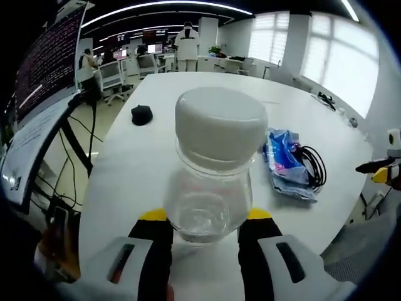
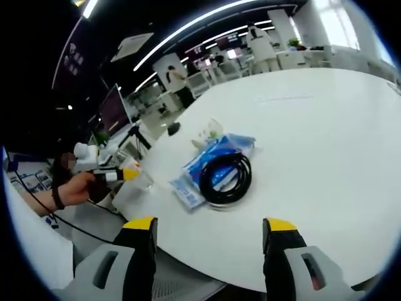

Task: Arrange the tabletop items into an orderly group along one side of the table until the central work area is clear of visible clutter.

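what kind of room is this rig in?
Looks like an open-plan office or lab: a large white table, rows of desks with monitors behind it, people at workstations, strip ceiling lights, and a big screen of text on a stand.

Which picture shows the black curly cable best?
The right gripper view: the black cable lies coiled in full on the blue packet, near the middle. In the left gripper view the cable sits off to the side, partly hidden behind the packet.

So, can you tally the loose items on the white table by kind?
Clear jar with white lid: 1
Blue packet: 1
Black coiled cable: 1
Small black object, likely a mouse: 1
Total: 4
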The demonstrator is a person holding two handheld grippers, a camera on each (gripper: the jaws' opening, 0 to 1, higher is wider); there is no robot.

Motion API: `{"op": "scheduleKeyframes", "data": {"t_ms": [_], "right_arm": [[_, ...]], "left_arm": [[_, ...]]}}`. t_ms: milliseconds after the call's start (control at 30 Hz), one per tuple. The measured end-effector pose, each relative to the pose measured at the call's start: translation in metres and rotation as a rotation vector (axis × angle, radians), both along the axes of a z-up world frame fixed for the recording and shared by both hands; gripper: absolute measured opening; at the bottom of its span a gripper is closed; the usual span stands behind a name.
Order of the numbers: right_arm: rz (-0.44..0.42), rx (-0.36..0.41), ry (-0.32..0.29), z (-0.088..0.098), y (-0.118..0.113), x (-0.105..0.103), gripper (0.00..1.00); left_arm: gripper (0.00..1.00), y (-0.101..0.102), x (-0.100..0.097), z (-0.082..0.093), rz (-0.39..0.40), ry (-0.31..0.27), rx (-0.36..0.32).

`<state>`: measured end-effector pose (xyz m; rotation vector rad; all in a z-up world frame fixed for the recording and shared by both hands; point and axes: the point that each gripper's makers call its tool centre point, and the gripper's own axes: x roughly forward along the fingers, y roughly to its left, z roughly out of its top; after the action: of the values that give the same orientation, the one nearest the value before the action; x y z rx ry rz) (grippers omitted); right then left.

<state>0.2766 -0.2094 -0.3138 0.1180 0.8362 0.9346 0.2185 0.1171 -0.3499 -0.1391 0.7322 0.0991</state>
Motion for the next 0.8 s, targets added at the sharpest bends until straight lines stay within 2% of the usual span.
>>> {"op": "scheduleKeyframes", "data": {"t_ms": [167,233,333,633,767,800], "right_arm": [[-0.002,0.001,-0.004,0.002,-0.003,0.001,0.69],[-0.012,0.004,-0.002,0.002,-0.005,0.003,0.69],[-0.012,0.004,0.000,0.002,-0.005,0.002,0.69],[-0.022,0.003,0.004,-0.001,-0.011,0.000,0.69],[-0.033,-0.002,0.007,-0.003,-0.019,0.001,0.69],[-0.036,-0.004,0.008,-0.002,-0.020,0.001,0.69]], "left_arm": [[0.40,-0.002,0.015,0.001,0.016,-0.006,0.002],[0.40,0.002,0.026,0.002,0.024,-0.030,0.002],[0.40,0.001,0.039,0.004,0.035,-0.035,0.002],[0.40,0.022,0.080,0.003,0.090,-0.056,-0.012],[0.40,0.027,0.088,0.004,0.113,-0.073,-0.019],[0.40,0.030,0.095,0.004,0.122,-0.076,-0.024]]}}
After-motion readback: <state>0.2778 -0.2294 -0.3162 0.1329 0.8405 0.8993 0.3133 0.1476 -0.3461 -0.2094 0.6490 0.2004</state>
